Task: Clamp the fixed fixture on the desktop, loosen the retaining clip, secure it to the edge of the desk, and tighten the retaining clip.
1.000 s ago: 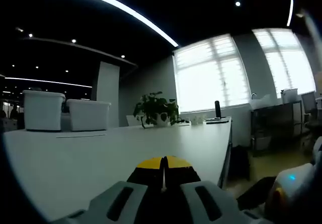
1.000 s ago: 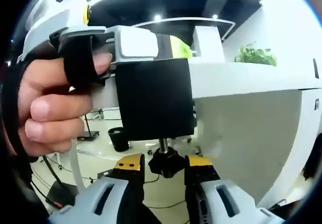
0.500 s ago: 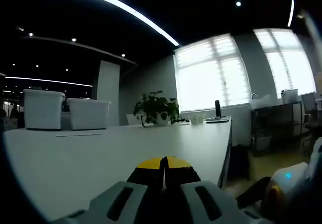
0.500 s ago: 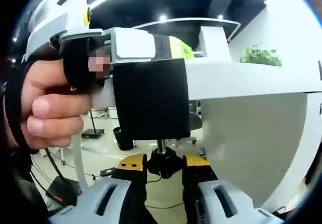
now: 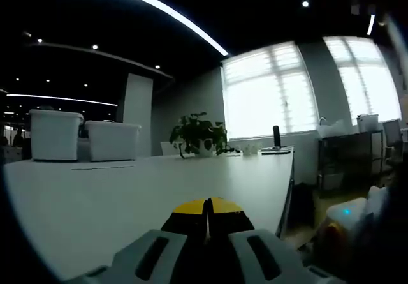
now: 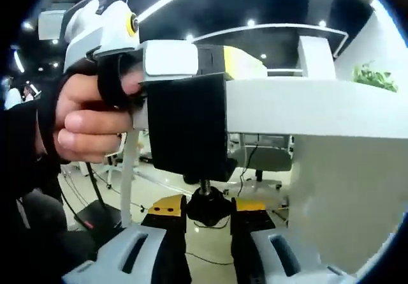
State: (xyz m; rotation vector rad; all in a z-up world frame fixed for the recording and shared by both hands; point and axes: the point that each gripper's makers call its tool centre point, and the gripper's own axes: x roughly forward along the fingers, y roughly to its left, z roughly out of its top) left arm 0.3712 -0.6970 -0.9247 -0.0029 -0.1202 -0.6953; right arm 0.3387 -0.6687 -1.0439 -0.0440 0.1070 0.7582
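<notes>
A black clamp fixture (image 6: 188, 127) sits on the edge of the white desk (image 6: 306, 108). Its screw hangs below and ends in a black knob (image 6: 207, 205). My right gripper (image 6: 208, 205) comes up from beneath, its yellow-tipped jaws shut on the knob from both sides. A hand holds my left gripper (image 6: 241, 60), which lies level with the desk top and is shut on the fixture's upper part. In the left gripper view my left gripper (image 5: 207, 206) has its yellow tips together over the white desk (image 5: 127, 191).
Two white bins (image 5: 83, 140) and a potted plant (image 5: 199, 137) stand at the far end of the desk. The right gripper's body (image 5: 347, 230) shows beyond the desk edge. Cables and an office chair (image 6: 264, 159) are under the desk.
The right gripper view has shifted, and its jaws sit a little closer around the knob. The left gripper view is almost unchanged, with the right gripper's body drifting left in it.
</notes>
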